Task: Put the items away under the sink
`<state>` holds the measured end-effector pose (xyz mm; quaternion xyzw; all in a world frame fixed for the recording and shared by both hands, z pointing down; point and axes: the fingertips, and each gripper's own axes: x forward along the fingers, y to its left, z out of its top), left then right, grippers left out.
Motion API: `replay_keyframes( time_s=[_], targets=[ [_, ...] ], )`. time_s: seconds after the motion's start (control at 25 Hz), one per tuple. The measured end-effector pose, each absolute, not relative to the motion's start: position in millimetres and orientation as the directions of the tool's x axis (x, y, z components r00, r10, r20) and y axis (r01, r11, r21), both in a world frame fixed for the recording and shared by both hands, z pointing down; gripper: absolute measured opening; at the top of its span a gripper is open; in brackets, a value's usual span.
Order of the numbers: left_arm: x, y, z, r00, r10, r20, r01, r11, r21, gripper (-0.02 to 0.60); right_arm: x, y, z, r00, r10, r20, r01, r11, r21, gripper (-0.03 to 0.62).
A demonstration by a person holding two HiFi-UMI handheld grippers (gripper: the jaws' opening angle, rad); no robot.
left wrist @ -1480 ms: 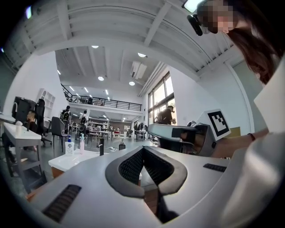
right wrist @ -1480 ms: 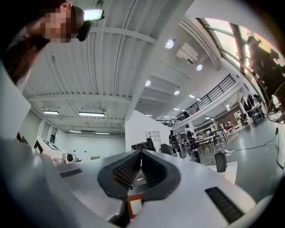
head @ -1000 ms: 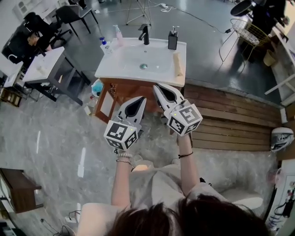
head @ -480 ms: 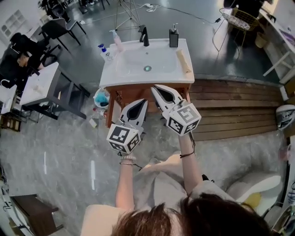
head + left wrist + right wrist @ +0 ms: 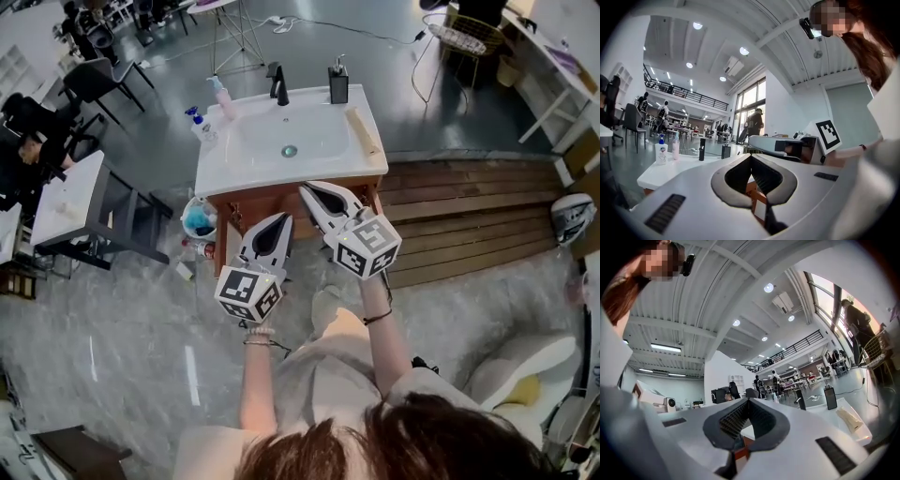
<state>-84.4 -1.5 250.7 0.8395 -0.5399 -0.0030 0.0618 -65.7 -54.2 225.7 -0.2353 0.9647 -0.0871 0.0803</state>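
Observation:
A white sink (image 5: 246,161) on a wooden cabinet (image 5: 265,201) stands ahead of me. On its top are a blue-capped pump bottle (image 5: 195,122), a pink bottle (image 5: 223,97), a black tap (image 5: 277,82), a black soap dispenser (image 5: 337,82) and a beige roll (image 5: 363,131). My left gripper (image 5: 280,220) and right gripper (image 5: 307,190) hover side by side before the cabinet front, both shut and empty. The left gripper view shows its jaws (image 5: 751,154) meeting at the tips, with the bottles (image 5: 661,152) beyond. In the right gripper view the gripper (image 5: 749,400) is likewise shut, the dispenser (image 5: 830,397) beyond it.
A blue bag-like thing (image 5: 199,220) sits on the floor at the cabinet's left. A grey table (image 5: 66,202) and chairs stand further left. A wooden platform (image 5: 469,211) lies to the right, a white seat (image 5: 520,375) at lower right. People are in the background.
The person has stepped closer to the sink; both grippers moved forward together and now overlap the cabinet front. Jaws stayed shut.

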Motion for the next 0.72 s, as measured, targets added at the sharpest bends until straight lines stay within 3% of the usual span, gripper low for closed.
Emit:
replay_keyframes(
  time_s=[0.72],
  targets=[
    [-115.7,-95.2,278.8,0.473,-0.875,0.097,-0.872,-0.451,0.189,0.000,-92.7,-145.9,263.9,-0.850,-0.526,0.016,-0.516,0.827,-0.225,0.017]
  ],
)
